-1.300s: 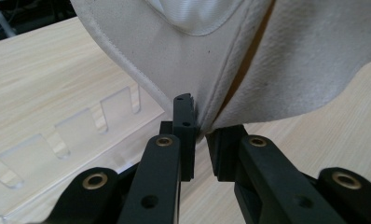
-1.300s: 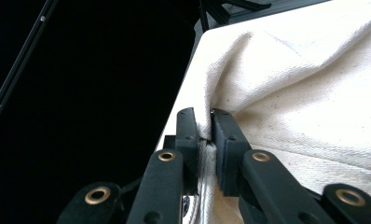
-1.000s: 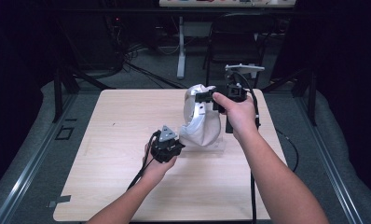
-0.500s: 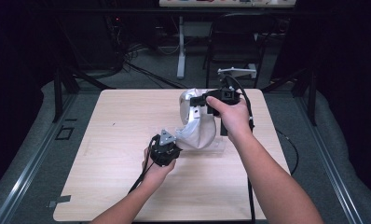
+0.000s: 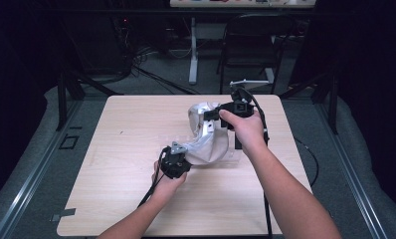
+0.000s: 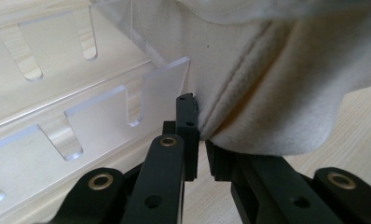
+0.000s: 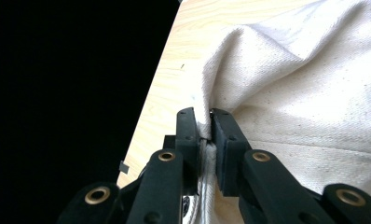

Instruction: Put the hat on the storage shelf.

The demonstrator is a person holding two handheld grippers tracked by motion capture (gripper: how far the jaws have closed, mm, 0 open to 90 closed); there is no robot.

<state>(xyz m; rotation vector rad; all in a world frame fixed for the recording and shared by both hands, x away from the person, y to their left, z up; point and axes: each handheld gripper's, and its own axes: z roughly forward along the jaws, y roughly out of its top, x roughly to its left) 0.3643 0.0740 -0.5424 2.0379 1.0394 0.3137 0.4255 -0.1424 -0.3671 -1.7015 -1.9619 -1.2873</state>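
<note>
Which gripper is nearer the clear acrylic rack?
Left. The left gripper, shut on the cloth, sits right beside the clear acrylic rack; the right gripper grips the cloth higher up, farther off.

White cloth [image 6: 286,93] cut off by the frame's top and right edges in the left gripper view; clear acrylic rack [image 6: 58,107] cut off at left. Cloth covers most of the rack in the high view; rack outline indistinct

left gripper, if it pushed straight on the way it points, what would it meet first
The left gripper is already shut on the cloth, so more cloth comes first. The clear acrylic rack sits just left of that line and very close; depth is hard to judge, so it might clip the rack's edge.
</note>
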